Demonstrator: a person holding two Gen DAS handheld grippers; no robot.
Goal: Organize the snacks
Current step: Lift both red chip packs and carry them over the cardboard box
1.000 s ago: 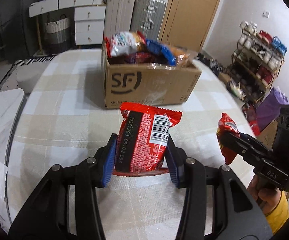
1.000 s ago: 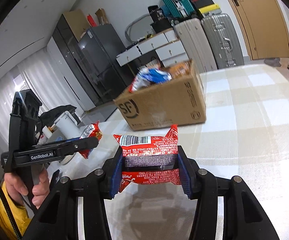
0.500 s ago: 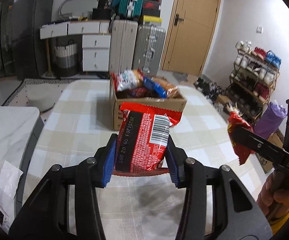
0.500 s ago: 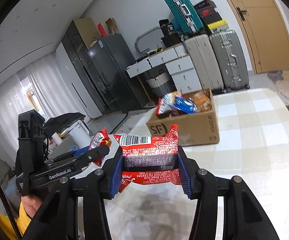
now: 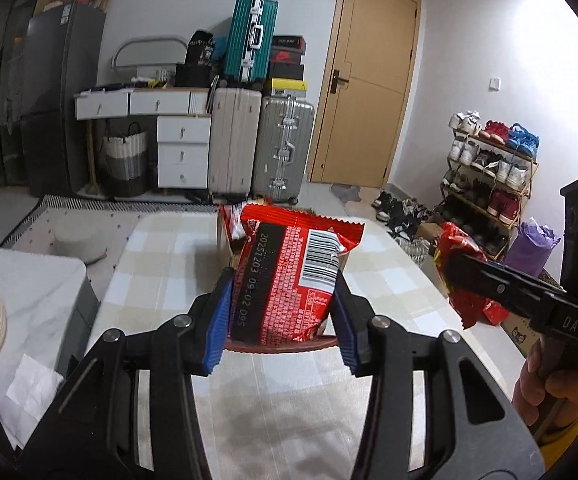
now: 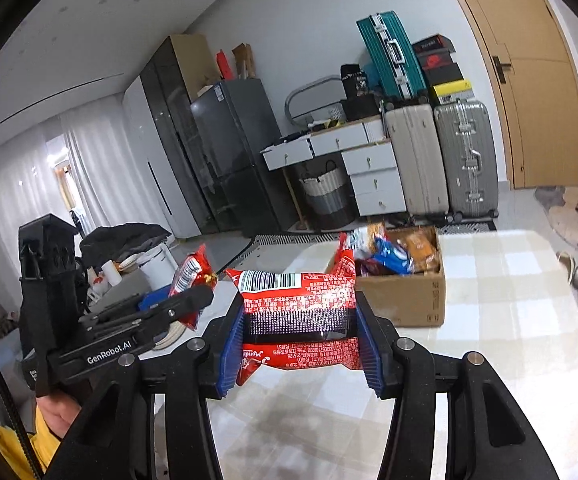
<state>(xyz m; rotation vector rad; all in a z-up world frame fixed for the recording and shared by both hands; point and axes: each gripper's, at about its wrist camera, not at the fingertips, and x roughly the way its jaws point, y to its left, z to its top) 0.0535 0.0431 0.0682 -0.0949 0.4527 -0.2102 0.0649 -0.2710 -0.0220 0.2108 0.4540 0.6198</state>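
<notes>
Box (image 6: 405,300) lies ahead of both claws, on the checked table (image 6: 509,320), open-topped and already heaped with snack bags. Left claw (image 5: 283,316) is clamped on a red packet (image 5: 289,280), blue pads pressing its two long edges; packet stands upright between them, long axis running away from the camera, barcode end farthest out. Right claw (image 6: 299,340) is clamped on a second red packet (image 6: 301,312), this one lying crosswise, long axis spanning pad to pad, barcode strip on top. Both packets are held up off the table, touching nothing else. From the left wrist view the box is almost wholly hidden behind the held packet, only a sliver of cardboard and a bag showing at its upper left, so it sits dead ahead on that claw's line. From the right wrist view the box lies forward and to the right of the packet, its near wall and open top plainly visible. Which claw is nearer I cannot tell; the two look roughly level with each other, side by side, near but apart. Judgement: the next move is a forward carry over the near wall, then a release from above; the crosswise packet presents its full length to the opening, and the heap inside leaves little room.
</notes>
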